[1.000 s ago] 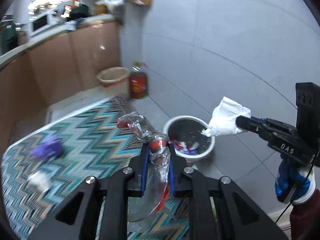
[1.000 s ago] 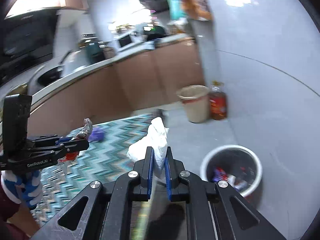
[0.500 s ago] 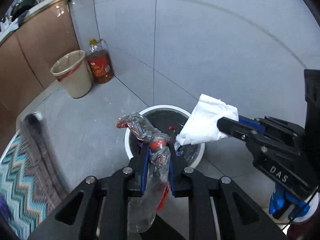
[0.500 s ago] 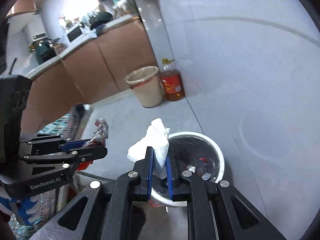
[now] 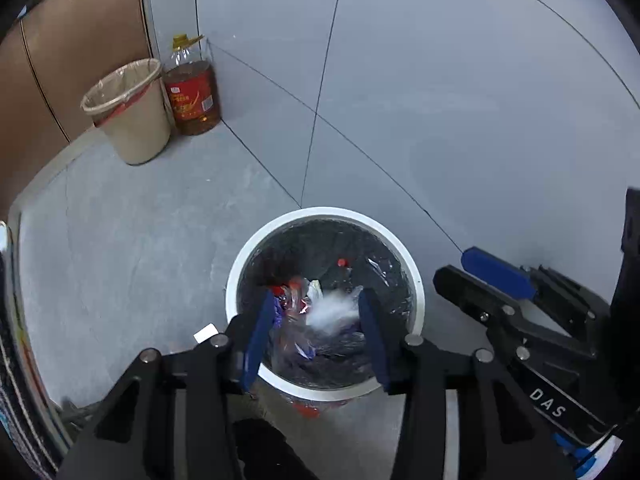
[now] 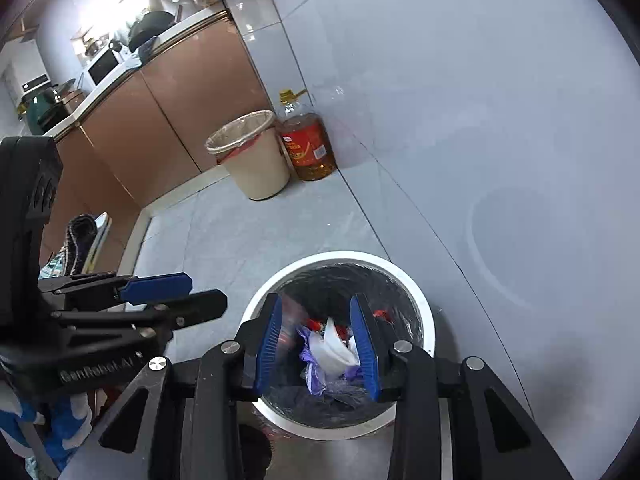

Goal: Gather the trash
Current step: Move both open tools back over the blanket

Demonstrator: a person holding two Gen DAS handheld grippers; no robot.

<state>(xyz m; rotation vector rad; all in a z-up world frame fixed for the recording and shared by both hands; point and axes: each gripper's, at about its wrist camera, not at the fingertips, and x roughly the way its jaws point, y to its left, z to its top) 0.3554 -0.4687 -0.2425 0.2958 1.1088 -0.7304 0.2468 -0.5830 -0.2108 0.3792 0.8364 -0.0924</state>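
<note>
On the grey tiled floor (image 5: 160,240) stands the round white bin with a black liner (image 5: 416,280); above it the left claw (image 5: 316,340) and right claw (image 6: 318,344) gape wide, empty; crumpled white tissue (image 6: 334,350) lies inside.

White-rimmed bin (image 5: 416,280), beige bin (image 5: 132,120), blue pads (image 6: 268,340)

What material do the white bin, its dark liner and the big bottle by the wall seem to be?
White bin: likely smooth plastic, with an even glossy rim. Dark liner: thin plastic film, crinkled and shiny. Big bottle: clear plastic, probably, since amber liquid shows through.
</note>
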